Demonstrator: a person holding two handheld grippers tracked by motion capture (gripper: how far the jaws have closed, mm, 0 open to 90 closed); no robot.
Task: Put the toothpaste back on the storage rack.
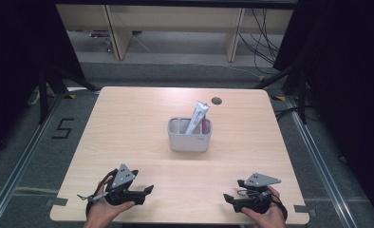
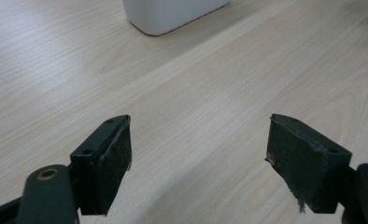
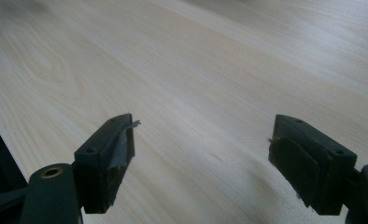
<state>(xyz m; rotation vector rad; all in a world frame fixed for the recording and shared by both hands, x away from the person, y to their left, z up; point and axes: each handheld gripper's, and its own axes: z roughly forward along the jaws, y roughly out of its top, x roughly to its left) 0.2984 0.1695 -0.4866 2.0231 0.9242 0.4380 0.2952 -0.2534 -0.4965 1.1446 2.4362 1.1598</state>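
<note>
A light grey holder [image 1: 190, 135] with compartments stands in the middle of the wooden table [image 1: 128, 123]. A white tube [image 1: 197, 117] leans upright in it, beside something red [image 1: 203, 127]. My left gripper [image 1: 147, 192] rests near the front left edge, held by a hand, jaws wide apart and empty. In the left gripper view the gripper [image 2: 198, 140] points at bare wood, with the holder's base [image 2: 173, 14] ahead. My right gripper [image 1: 229, 199] lies near the front right edge, open and empty. In the right gripper view it [image 3: 201, 142] faces bare table.
A round cable hole [image 1: 217, 100] sits near the table's far edge. Dark curtains flank the table on both sides. Floor rails and a "5" marking [image 1: 61, 128] lie to the left. Cables [image 1: 266, 42] and wooden furniture legs stand beyond the far edge.
</note>
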